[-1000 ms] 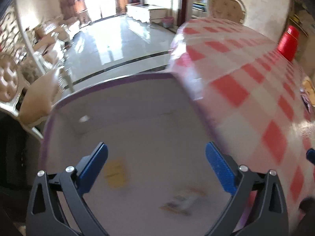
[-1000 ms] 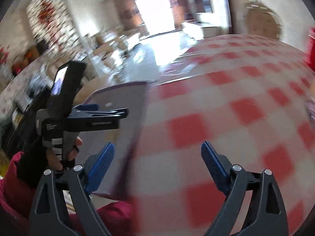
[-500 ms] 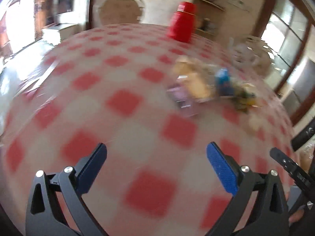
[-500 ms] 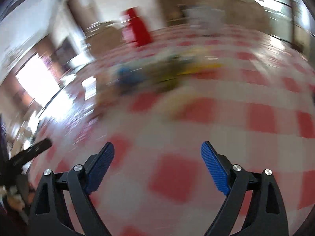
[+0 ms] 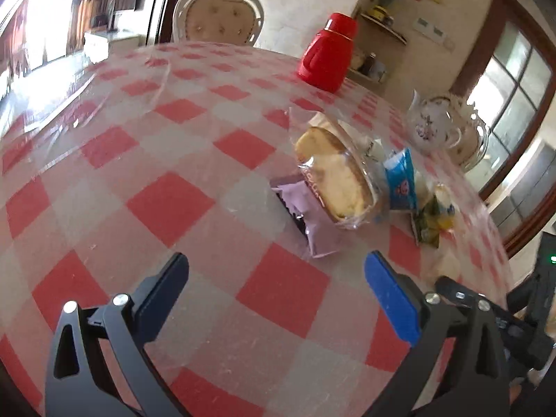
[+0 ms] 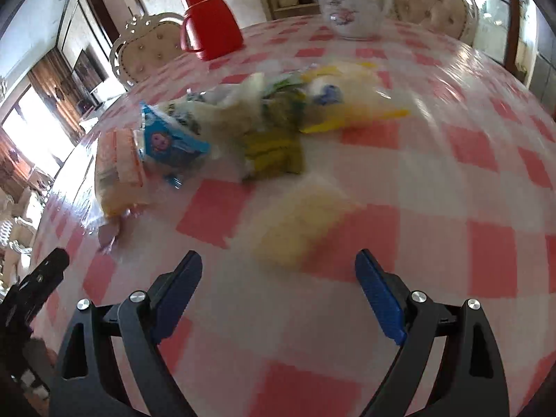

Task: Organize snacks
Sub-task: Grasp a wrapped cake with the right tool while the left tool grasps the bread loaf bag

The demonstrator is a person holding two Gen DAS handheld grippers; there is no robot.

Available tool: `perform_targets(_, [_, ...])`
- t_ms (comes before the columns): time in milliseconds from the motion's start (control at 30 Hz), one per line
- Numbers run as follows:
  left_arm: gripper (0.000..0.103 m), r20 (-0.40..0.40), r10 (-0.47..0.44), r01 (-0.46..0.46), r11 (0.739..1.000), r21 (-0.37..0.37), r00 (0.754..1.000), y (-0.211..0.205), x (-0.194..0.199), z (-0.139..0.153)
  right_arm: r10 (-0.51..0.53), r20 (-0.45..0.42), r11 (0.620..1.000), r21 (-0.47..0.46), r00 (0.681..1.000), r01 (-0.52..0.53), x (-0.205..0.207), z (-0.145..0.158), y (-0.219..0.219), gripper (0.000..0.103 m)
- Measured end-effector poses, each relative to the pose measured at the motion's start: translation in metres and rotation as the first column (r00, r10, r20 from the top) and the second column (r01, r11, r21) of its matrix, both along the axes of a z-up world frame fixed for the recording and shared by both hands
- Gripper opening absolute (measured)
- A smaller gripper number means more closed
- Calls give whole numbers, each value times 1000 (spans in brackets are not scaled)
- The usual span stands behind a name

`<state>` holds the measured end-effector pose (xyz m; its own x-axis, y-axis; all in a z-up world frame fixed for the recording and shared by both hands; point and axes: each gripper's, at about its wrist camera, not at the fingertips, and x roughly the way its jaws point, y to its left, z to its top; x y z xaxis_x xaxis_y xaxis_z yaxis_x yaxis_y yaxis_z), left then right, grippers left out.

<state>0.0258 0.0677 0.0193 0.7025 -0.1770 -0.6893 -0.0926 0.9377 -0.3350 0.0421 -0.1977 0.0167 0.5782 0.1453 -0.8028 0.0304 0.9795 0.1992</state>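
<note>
A: Item one, the left gripper (image 5: 276, 272). Condition?

B: Jaws spread wide, nothing between them, blue pads facing each other over bare checked tablecloth (image 5: 166, 205). Just ahead of it and slightly toward its right finger lies a purple packet (image 5: 305, 215). A clear-wrapped slice of cake (image 5: 335, 177) leans on the far end of that packet.

A: Beyond the cake?

B: To its right, a blue sachet (image 5: 401, 180), touching or nearly so. Right of that, a green-and-yellow packet (image 5: 429, 220). Farther off, a red flask (image 5: 326, 57) and a white floral teapot (image 5: 432, 127), both upright near the table's far side. A white tufted chair (image 5: 219, 17) stands behind the table.

A: Item two, the right gripper (image 6: 278, 272).

B: Likewise opened wide and empty. Directly ahead, close to the fingertips, sits a pale yellow packet (image 6: 299, 222), blurred, apart from the rest. Past it lies the main heap: a green-yellow packet (image 6: 274, 149) ahead, the blue sachet (image 6: 170, 140) ahead-left, the wrapped cake (image 6: 118, 170) farther left.

A: And at the back of the heap?

B: A yellow-and-white bag (image 6: 351, 100), too blurred to tell more. The red flask (image 6: 210, 22) and the teapot (image 6: 354, 7) stand beyond. The left gripper's black finger (image 6: 38, 281) shows at the left edge.
</note>
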Motion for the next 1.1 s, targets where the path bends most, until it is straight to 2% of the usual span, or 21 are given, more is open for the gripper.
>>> perform_targets(67, [101,-15,-8,8,1000,-7,1000,0,3,-2,15,0,999,-43,1000,-15,9,-1,13,87])
perform_targets(167, [101,-14,-38,38,999,31,999,-8,4,0,20,0,993,-114,1000,-20,19,-3,24,83])
perform_targets(200, [101,-11,-55,56,997,52,998,-12,4,1,24,2,989,-148,1000,-23,21,-4,29,78])
perform_targets(267, [101,-2,-74,74,994,82,997,-19,2,2,49,17,980,-196,999,-45,21,-3,34,60])
perform_targets(300, [101,4,-83,82,992,98,997,-22,0,3,74,32,978,-196,997,-67,17,-2,34,42])
perform_targets(333, [101,6,-88,87,991,104,996,-23,0,4,89,40,977,-198,995,-80,14,-2,33,36])
perform_targets(567, [101,-11,-59,60,995,84,998,-19,10,5,102,96,982,-168,990,-84,4,4,18,36])
perform_targets(667, [101,-12,-68,69,992,101,998,-26,39,16,97,85,987,-133,992,-85,7,2,14,36])
perform_targets(800, [101,-22,-54,55,995,79,998,-35,83,21,99,85,989,-116,991,-89,10,2,11,36])
perform_targets(967, [101,-102,-24,34,994,99,994,-46,127,7,110,77,990,-97,991,-102,11,0,11,36])
perform_targets(1000, [94,-110,-35,48,992,118,993,-50,130,3,113,76,990,-96,991,-105,11,0,11,36])
perform_targets(1033, [65,-86,-75,84,990,110,993,-53,128,3,114,75,990,-95,991,-107,12,0,12,36])
perform_targets(1100, [60,-41,-98,102,986,129,994,-57,120,11,119,73,990,-91,990,-112,12,0,12,36])
